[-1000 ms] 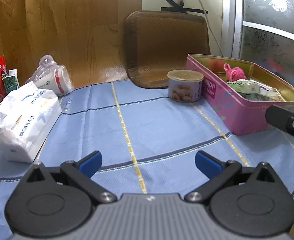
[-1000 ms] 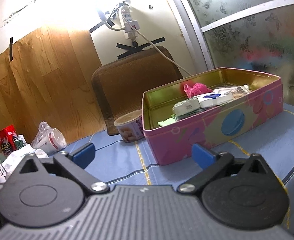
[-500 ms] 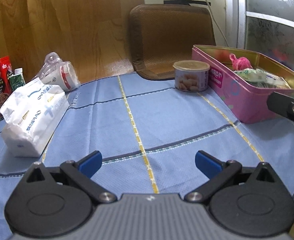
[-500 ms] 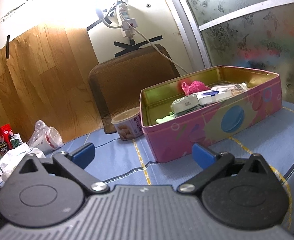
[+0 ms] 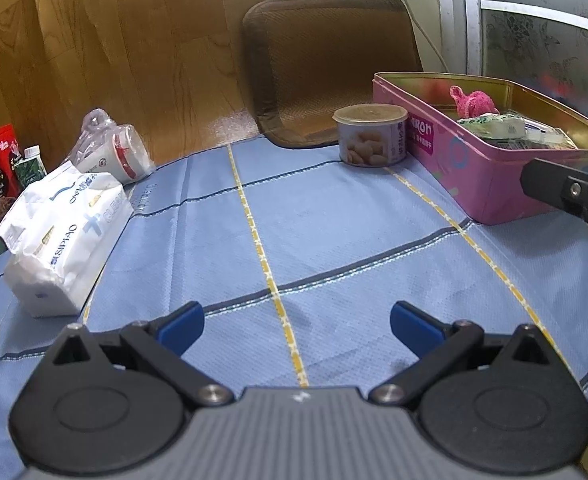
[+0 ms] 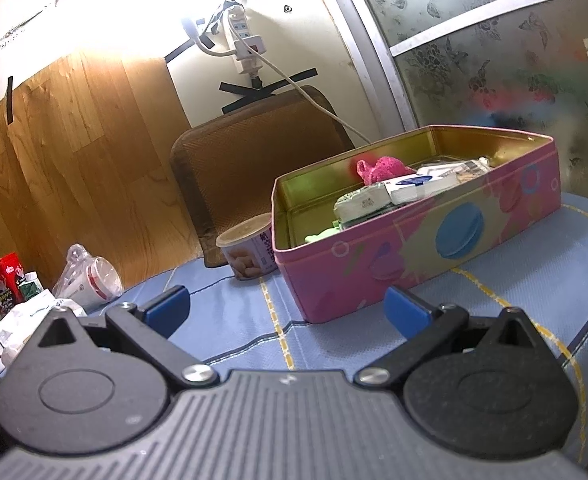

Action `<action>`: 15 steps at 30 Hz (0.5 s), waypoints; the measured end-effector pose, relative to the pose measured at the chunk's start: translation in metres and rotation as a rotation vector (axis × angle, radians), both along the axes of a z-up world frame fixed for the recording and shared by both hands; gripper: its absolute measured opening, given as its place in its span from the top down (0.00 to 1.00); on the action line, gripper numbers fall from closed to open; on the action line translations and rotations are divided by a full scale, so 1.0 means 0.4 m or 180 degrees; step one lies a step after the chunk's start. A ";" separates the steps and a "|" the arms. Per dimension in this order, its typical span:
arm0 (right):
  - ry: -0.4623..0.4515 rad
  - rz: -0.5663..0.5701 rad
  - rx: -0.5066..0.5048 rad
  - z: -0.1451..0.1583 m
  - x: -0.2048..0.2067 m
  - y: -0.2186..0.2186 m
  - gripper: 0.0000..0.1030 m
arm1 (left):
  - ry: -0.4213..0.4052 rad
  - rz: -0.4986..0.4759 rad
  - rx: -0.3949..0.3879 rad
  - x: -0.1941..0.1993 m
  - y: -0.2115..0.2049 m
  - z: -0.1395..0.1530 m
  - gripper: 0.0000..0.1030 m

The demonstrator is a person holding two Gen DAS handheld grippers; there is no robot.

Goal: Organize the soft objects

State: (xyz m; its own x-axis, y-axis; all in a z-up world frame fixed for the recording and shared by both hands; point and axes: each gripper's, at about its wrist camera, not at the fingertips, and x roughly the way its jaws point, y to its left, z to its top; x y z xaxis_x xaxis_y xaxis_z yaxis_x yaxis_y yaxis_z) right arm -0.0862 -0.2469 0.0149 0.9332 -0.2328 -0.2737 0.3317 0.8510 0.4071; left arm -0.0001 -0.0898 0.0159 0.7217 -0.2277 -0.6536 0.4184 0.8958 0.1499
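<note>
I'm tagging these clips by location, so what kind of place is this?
Probably a home table: a blue checked tablecloth, a white soft tissue pack, a round snack can and an open pink metal tin holding small packs, with a wood-look wall behind.

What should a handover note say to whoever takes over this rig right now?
Left gripper: jaws open, empty, low over the blue cloth.
Right gripper: jaws open, empty, facing the pink tin.
Done: pink knit piece and tissue packs lie in the tin.
Left: the large tissue pack sits on the cloth at far left, probably next.
</note>
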 end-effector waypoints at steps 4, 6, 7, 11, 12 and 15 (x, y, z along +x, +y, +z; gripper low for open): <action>-0.0016 -0.0016 -0.0002 0.000 -0.001 -0.003 0.00 | -0.0036 -0.0016 0.0052 -0.002 -0.002 -0.001 0.00; -0.0029 -0.0030 -0.0021 0.001 -0.001 -0.002 0.00 | -0.0045 -0.0028 0.0072 -0.005 -0.004 -0.002 0.00; -0.0038 -0.0039 -0.0034 0.002 -0.002 -0.001 0.00 | -0.0048 -0.0032 0.0078 -0.007 -0.005 -0.002 0.00; -0.0099 -0.0115 -0.0114 0.006 -0.008 0.002 0.00 | -0.0027 -0.0064 0.0076 -0.012 -0.007 0.000 0.00; -0.0114 -0.0147 -0.0133 0.007 -0.010 0.003 0.00 | -0.0019 -0.0069 0.0071 -0.014 -0.006 0.001 0.00; -0.0137 -0.0238 -0.0184 0.007 -0.013 0.000 0.00 | 0.0025 -0.0077 0.0058 -0.016 -0.005 0.003 0.00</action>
State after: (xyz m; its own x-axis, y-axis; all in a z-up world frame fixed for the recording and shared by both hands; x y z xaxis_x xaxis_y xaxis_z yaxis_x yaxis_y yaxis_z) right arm -0.0913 -0.2468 0.0177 0.9233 -0.3164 -0.2178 0.3784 0.8470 0.3733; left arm -0.0064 -0.0917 0.0170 0.7110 -0.2331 -0.6635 0.4411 0.8826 0.1626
